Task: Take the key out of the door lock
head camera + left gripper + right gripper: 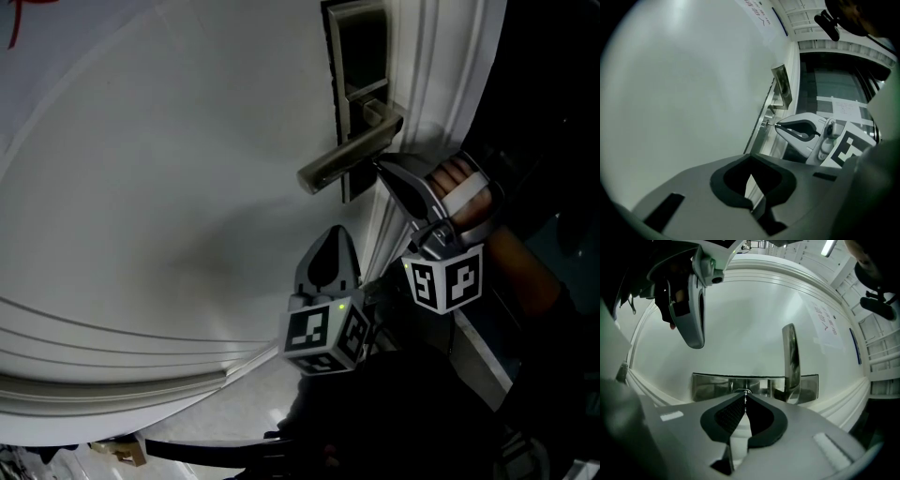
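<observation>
my right gripper (pixel 745 395) is clenched on the key (pixel 771 124), which sits in the lock plate (pixel 710 386), lined up for a straight pull. my left gripper (pixel 750 172) hangs closed and empty, out of the way.

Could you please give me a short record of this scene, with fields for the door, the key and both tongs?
Door: white, handle beside the lock plate
Key: sticking out of the lock
Right tongs: shut on the key
Left tongs: shut, holding nothing, away from the lock
</observation>
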`<control>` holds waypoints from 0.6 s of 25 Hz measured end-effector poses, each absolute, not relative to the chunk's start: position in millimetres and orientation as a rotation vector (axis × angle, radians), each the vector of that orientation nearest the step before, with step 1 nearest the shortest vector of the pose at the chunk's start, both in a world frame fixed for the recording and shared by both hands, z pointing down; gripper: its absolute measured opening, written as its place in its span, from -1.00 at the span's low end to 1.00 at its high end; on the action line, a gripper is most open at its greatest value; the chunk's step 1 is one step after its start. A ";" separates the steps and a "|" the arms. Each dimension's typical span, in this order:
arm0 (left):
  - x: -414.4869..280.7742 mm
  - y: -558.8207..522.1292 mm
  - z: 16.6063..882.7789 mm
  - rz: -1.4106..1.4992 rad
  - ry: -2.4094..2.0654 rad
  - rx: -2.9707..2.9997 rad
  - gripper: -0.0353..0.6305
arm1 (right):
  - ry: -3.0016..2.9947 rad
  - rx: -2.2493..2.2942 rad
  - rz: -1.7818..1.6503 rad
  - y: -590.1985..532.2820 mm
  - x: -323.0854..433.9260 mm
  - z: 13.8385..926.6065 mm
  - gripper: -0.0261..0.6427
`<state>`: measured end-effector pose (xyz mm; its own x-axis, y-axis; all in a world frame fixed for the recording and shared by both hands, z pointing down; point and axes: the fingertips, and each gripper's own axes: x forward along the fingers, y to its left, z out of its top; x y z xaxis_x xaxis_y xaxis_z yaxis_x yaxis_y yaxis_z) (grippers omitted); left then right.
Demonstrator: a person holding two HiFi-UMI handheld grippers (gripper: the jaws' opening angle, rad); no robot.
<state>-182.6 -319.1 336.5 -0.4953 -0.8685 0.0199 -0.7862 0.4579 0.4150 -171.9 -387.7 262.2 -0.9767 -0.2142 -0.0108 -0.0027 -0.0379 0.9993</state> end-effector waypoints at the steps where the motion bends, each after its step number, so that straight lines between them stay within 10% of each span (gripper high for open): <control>1: -183.5 -320.4 334.0 -0.514 -2.488 1.440 -0.89 | -2.072 0.237 -2.149 -387.7 -171.8 262.0 -0.89; 15: -188.8 -322.7 327.1 -0.536 -2.522 1.411 -0.89 | -2.072 0.242 -2.153 -387.6 -171.8 261.3 -0.89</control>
<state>-188.8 -322.7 327.1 -0.5234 -0.8521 -0.0006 -0.7786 0.4779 0.4066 -171.8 -387.6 261.3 -0.9768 -0.2133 -0.0166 -0.0084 -0.0392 0.9992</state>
